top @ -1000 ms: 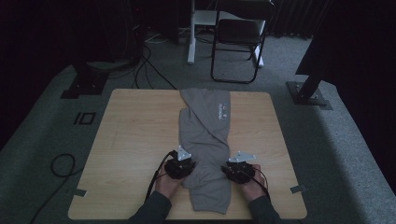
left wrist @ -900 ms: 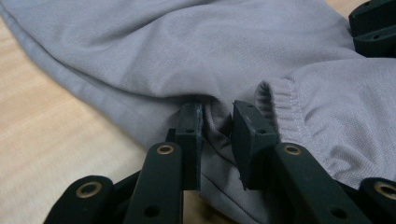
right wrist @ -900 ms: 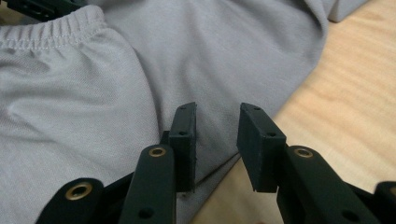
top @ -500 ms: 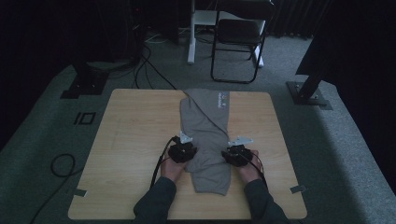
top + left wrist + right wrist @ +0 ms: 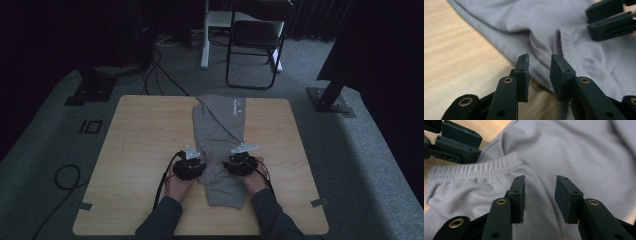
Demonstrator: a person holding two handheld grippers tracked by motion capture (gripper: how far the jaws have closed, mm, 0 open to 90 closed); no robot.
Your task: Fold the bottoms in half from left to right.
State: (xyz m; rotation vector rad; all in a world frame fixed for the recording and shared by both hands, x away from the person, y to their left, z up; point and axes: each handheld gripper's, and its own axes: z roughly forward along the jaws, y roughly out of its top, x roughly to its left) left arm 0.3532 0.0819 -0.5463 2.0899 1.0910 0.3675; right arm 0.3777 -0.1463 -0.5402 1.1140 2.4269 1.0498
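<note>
A grey garment (image 5: 220, 125) lies lengthwise down the middle of the wooden table (image 5: 140, 145), with a folded near end. My left gripper (image 5: 200, 167) rests at its left edge and my right gripper (image 5: 229, 165) at its right edge, tips facing each other. In the left gripper view the left gripper (image 5: 540, 60) is open over the garment's edge (image 5: 524, 20). The right gripper (image 5: 540, 181) is open over the cloth below an elastic hem (image 5: 474, 170). Both pairs of jaws have just been opening, and no cloth is pinched between them.
A dark chair (image 5: 255, 40) stands beyond the table's far edge. Black stand bases (image 5: 90, 90) (image 5: 330, 100) sit on the carpet at both far corners. A cable (image 5: 65, 175) loops on the floor at the left. Bare wood lies on both sides of the garment.
Both hands have moved away from the table's front edge, and the right one has come inward. The garment's near end now lies farther from that edge.
</note>
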